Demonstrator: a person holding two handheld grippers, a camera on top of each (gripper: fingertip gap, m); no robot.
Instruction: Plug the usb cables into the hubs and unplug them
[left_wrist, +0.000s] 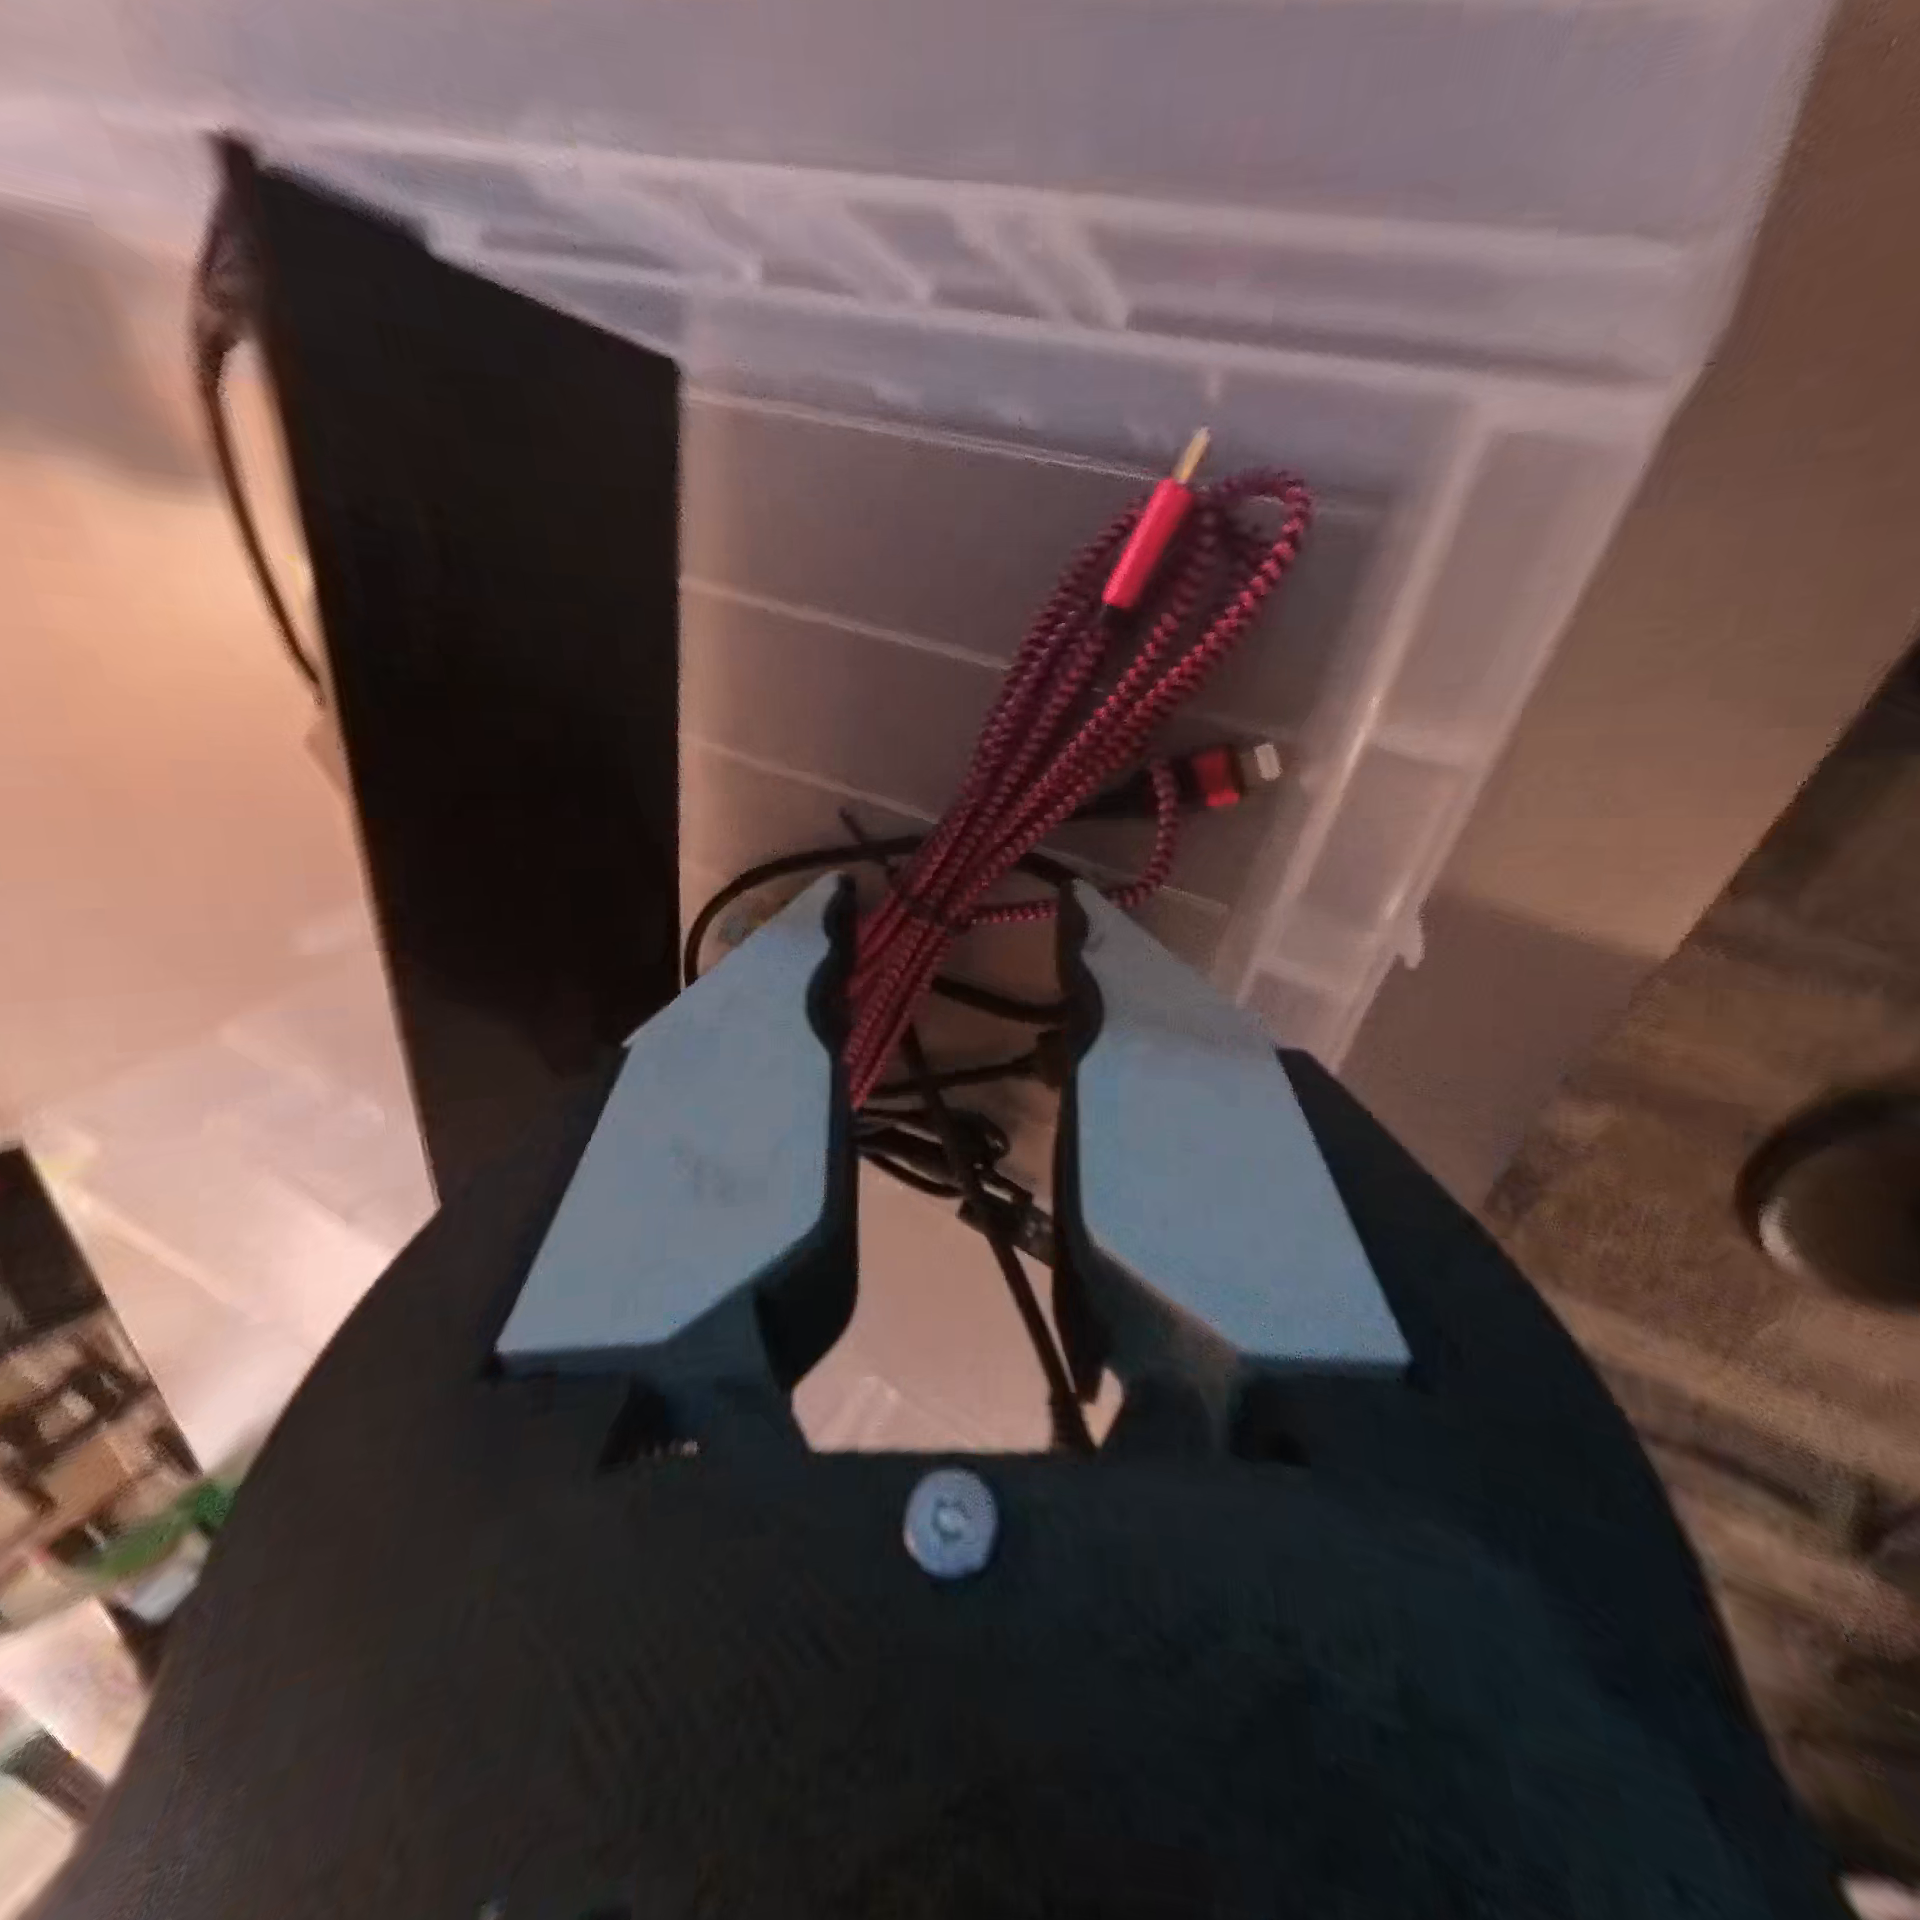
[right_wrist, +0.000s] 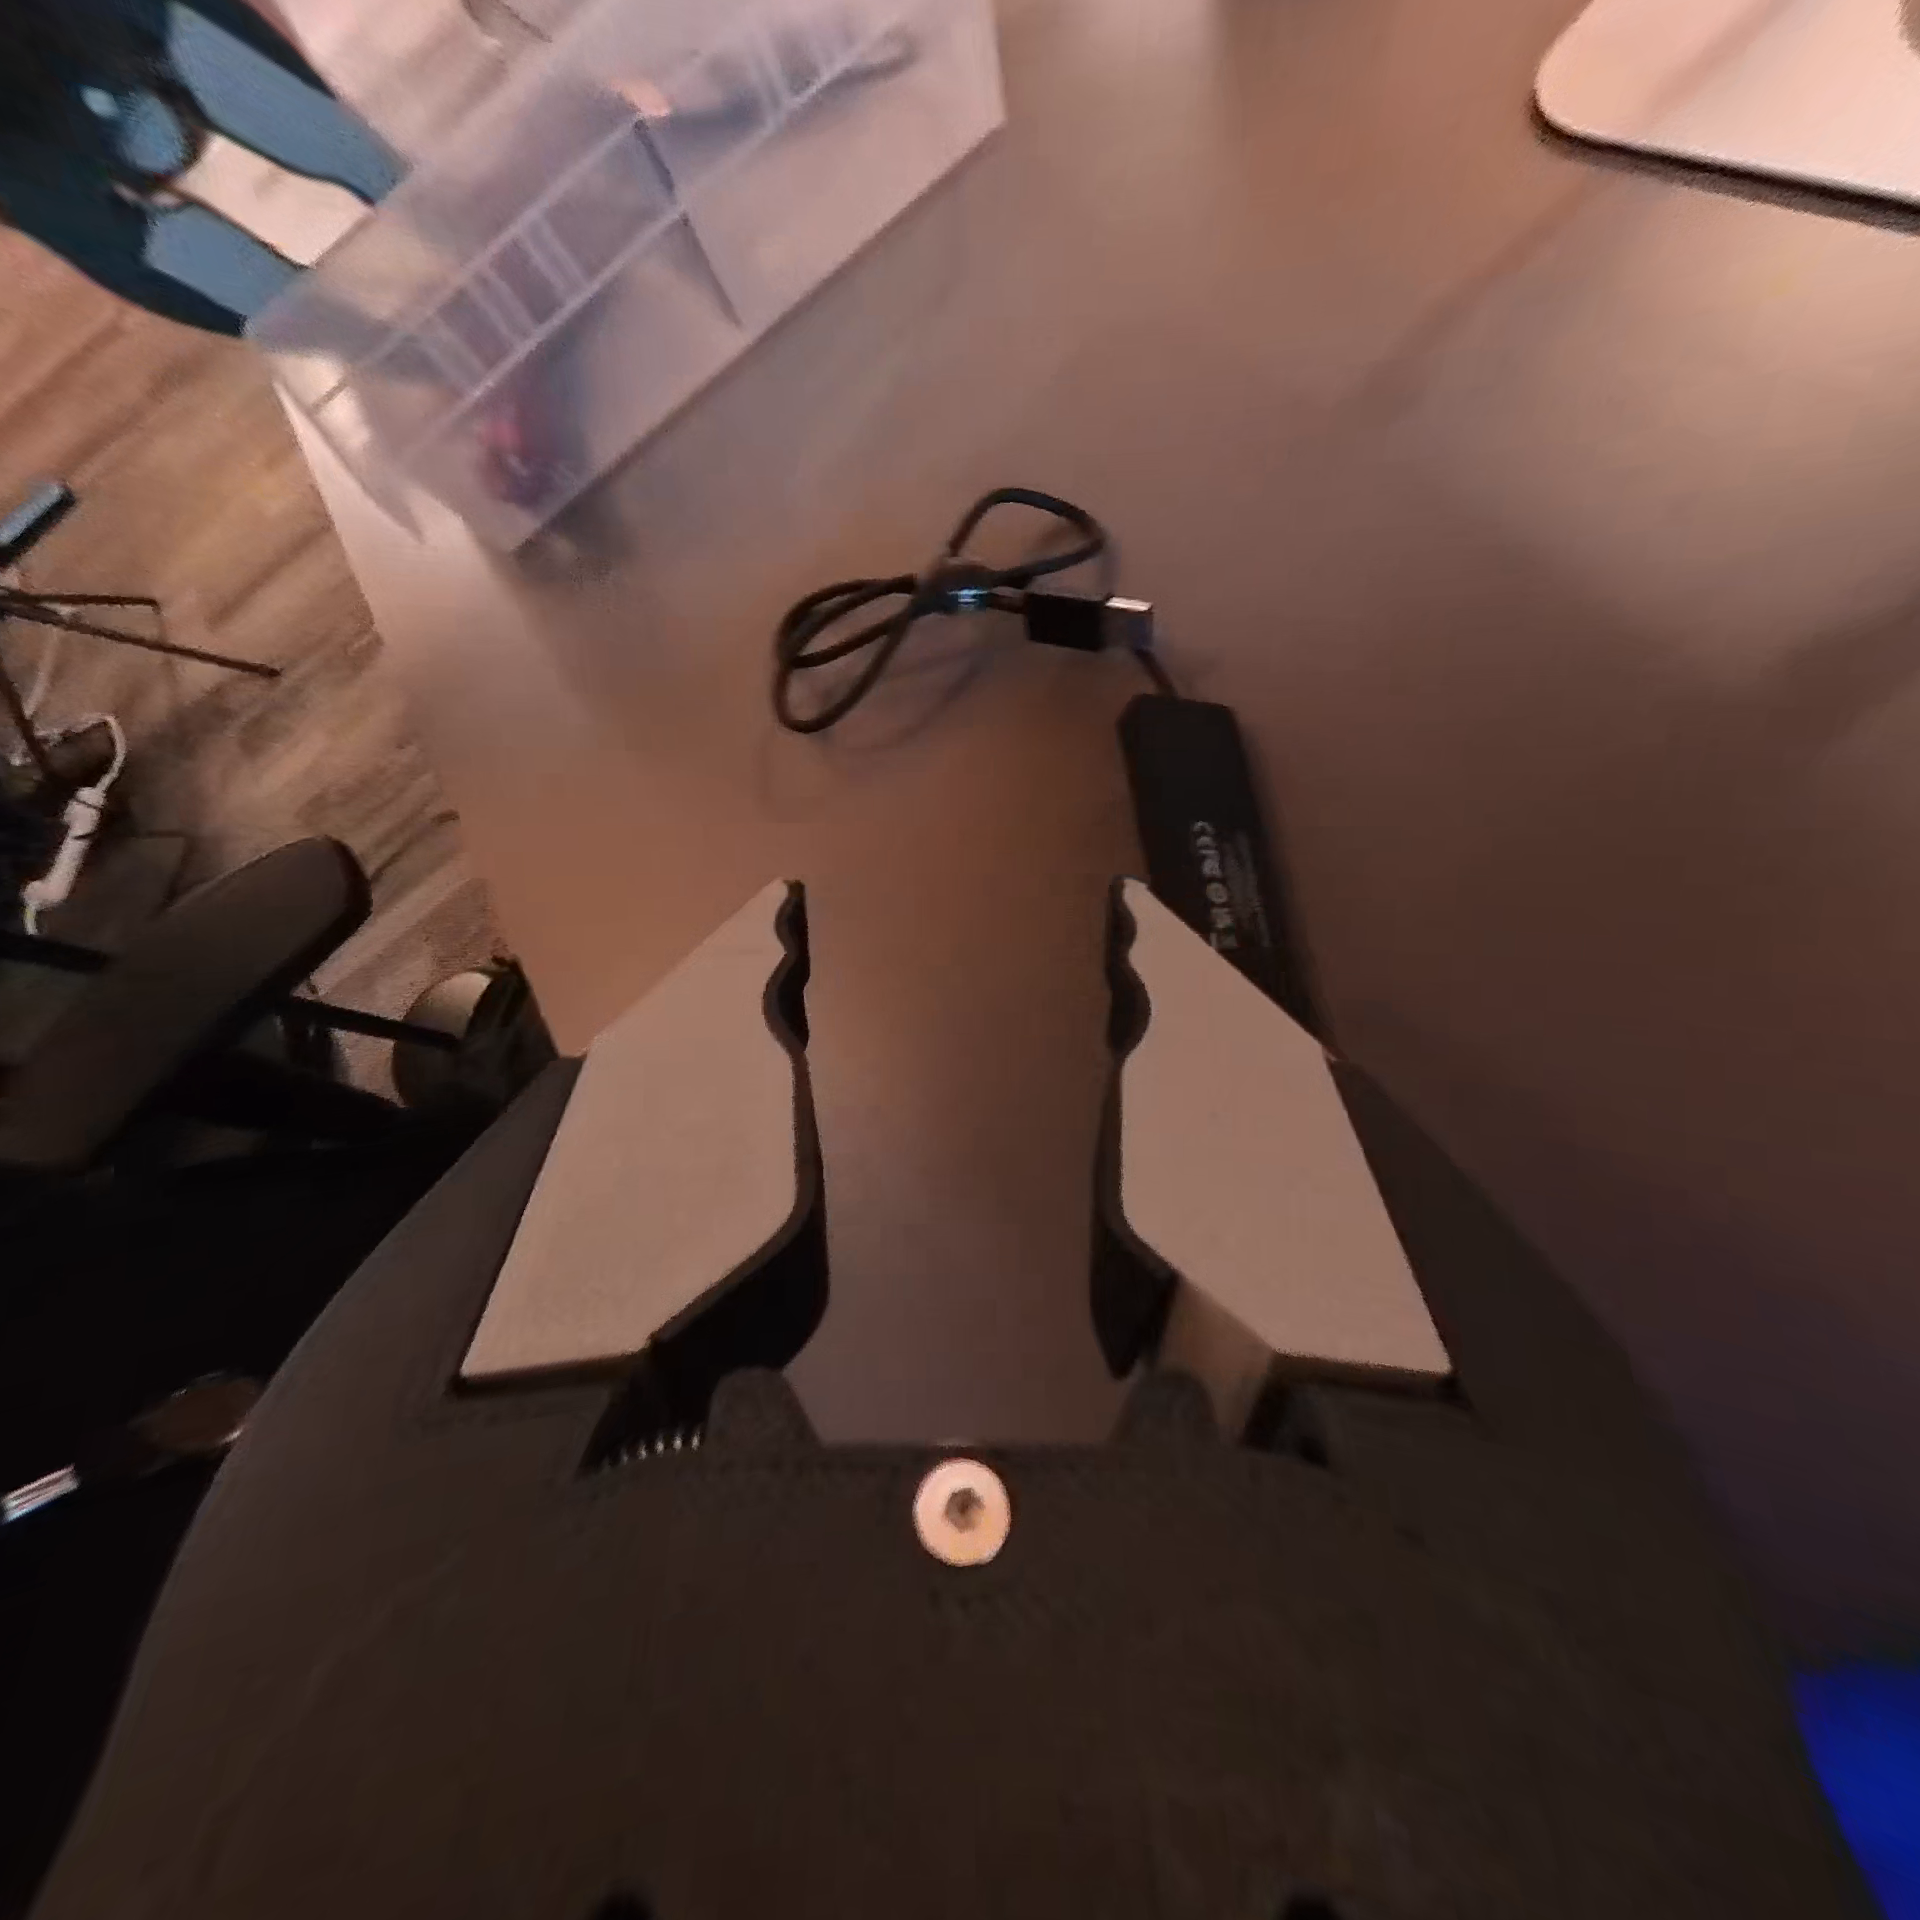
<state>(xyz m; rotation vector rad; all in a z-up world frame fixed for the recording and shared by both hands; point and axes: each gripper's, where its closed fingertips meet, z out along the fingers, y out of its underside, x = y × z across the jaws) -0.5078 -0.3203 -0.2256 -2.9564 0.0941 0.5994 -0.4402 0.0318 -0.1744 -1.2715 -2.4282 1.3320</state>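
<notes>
- Left hand-held gripper (left_wrist: 956, 935) is spread wide, its fingers straddling a bundle of red braided cable (left_wrist: 1049, 748) tangled with thin black cable (left_wrist: 966, 1132); nothing looks pinched.
- Right hand-held gripper (right_wrist: 956, 935) is spread too and holds nothing, hovering over the desk (right_wrist: 1507, 727) with the black USB hub (right_wrist: 1205, 800) just beside its right finger.
- Ahead of the right one lies a coiled black USB cable (right_wrist: 914, 613), its plug (right_wrist: 1091, 621) near the hub's lead end.
- Risk on the left: red and black strands lie mixed, so closing here could grab several at once and drag the whole knot, not one plug.
- Red plugs (left_wrist: 1143, 540) point away from the fingers, so a grip on the cord would leave the plug dangling and hard to aim.
- Risk on the right: the hub lies loose, so a push on a plug could slide it.
- Clear plastic organiser box (left_wrist: 1195, 343) stands close behind the cables, and a dark upright panel (left_wrist: 468, 623) crowds the left side.
- Both views are blurred, so the ports cannot be made out.
</notes>
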